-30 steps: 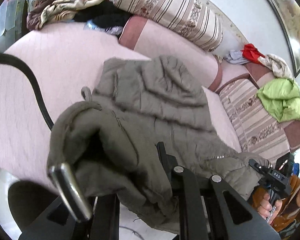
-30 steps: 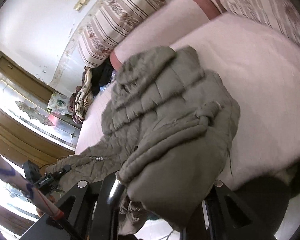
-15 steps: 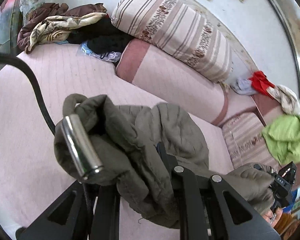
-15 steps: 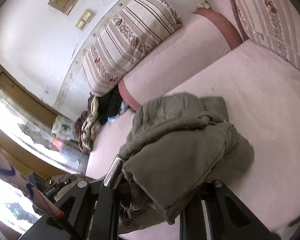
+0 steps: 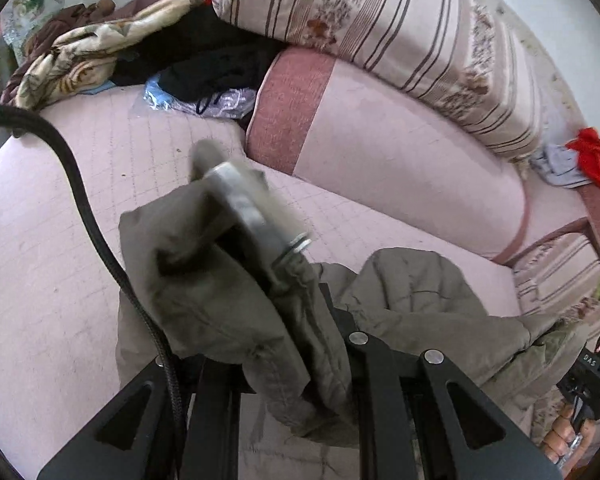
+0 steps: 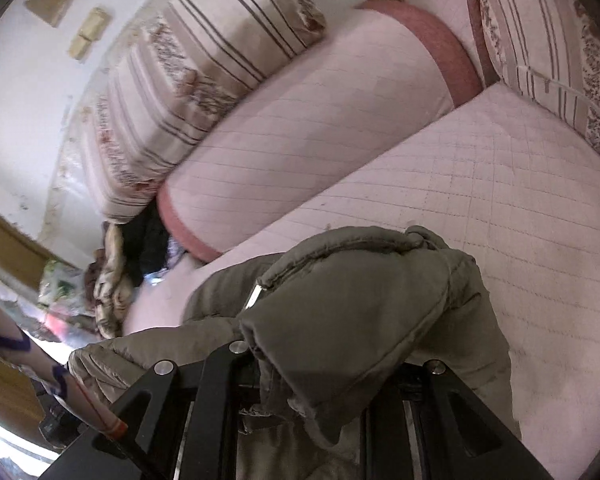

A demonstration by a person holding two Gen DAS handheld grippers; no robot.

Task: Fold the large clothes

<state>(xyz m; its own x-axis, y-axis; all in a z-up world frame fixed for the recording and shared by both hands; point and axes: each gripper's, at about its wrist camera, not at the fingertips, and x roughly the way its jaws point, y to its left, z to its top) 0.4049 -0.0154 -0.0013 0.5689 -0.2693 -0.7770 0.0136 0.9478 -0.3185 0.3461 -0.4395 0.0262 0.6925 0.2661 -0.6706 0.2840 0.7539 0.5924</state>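
An olive-grey padded jacket [image 5: 420,304] hangs bunched between both grippers above the pink quilted sofa seat [image 5: 60,240]. My left gripper [image 5: 276,280] is shut on a fold of the jacket; one metal finger [image 5: 244,208] shows, blurred, wrapped in cloth. My right gripper [image 6: 300,320] is shut on another part of the jacket [image 6: 360,312], which drapes over and hides both fingers except a metal glint [image 6: 254,294]. The right gripper's handle and the hand on it show at the lower right of the left wrist view [image 5: 588,372].
A pink bolster [image 5: 400,152] and striped cushion [image 5: 380,28] line the sofa back. A pile of clothes [image 5: 112,48] lies at the far left end; red and grey garments [image 5: 580,156] at the right. A black cable [image 5: 84,200] crosses the left wrist view.
Both grippers have lifted the jacket off the seat and pulled it back toward me. Less of the jacket lies on the sofa, and more bare pink seat shows.
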